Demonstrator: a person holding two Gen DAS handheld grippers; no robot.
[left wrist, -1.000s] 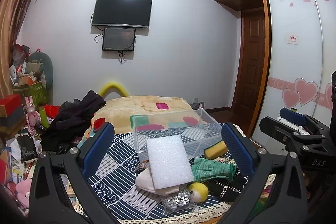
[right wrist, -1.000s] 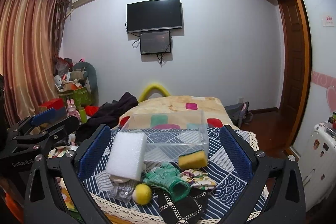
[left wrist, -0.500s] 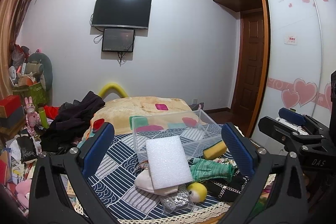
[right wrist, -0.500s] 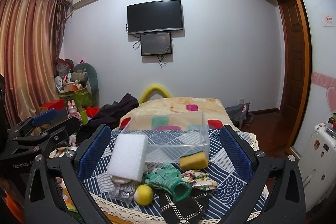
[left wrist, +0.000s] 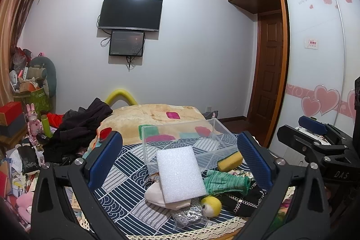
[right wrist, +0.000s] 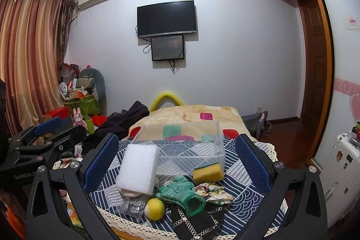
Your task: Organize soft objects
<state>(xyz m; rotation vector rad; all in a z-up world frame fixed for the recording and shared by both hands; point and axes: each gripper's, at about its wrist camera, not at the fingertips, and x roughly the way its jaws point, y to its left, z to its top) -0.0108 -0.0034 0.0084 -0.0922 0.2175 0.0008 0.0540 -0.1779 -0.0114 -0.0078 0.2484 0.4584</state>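
A pile of soft things lies on a blue patterned cloth in front of a clear plastic box: a white foam block, a yellow sponge, a green glove, a yellow ball, a cream cloth and a black patterned cloth. The same box, foam block, sponge, glove and ball show in the right wrist view. My left gripper and right gripper are open, empty, held back above the pile.
A bed with a yellow blanket lies behind the box, dark clothes on its left. Clutter and boxes fill the left side. A wardrobe and a door stand at the right. A white suitcase is at the right.
Both views have shifted only slightly. The objects lie where they were, and both grippers stay open.
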